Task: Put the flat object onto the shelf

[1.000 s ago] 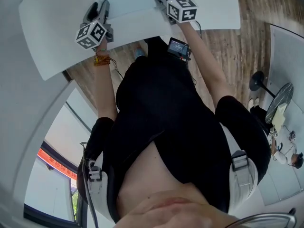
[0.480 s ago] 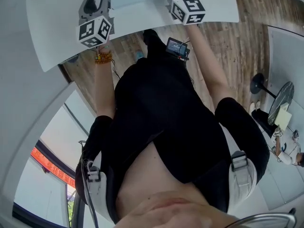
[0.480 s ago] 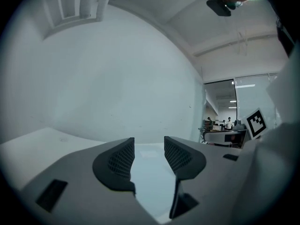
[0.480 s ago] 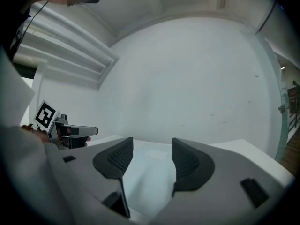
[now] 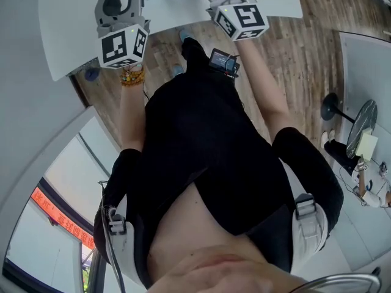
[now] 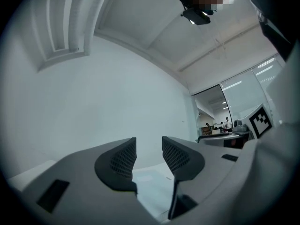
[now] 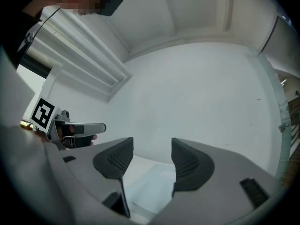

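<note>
1. The left gripper (image 6: pixel 149 149), a grey two-jaw tool, has its ribbed fingers spread. They have just been closing a little, and no thing sits between the pads, only the plain white wall (image 6: pixel 117 102) beyond.
2. The right gripper (image 7: pixel 152 156) also has its fingers spread, with nothing pinched between them.
3. The flat object, a pale bluish-white rectangular sheet (image 7: pixel 153 186), lies on the white table top (image 5: pixel 67 35). It shows low in the gap of each gripper's jaws, below the pads and not pressed by them.
4. In the head view both grippers are at the top edge, over the table's near side, the left one towards the left and the right one right of centre.
5. Each gripper carries a cube with black-and-white square markers: the left gripper's cube (image 5: pixel 122 44) and the right gripper's cube (image 5: pixel 239 20).
6. The person wears a black top (image 5: pixel 208 151) and a beaded bracelet (image 5: pixel 131 75) on the left wrist.
7. A small black device with a screen (image 5: pixel 223 61) shows just below the right gripper's cube.
8. Brown wooden floor (image 5: pixel 287 47) shows past the table's edge.
</note>
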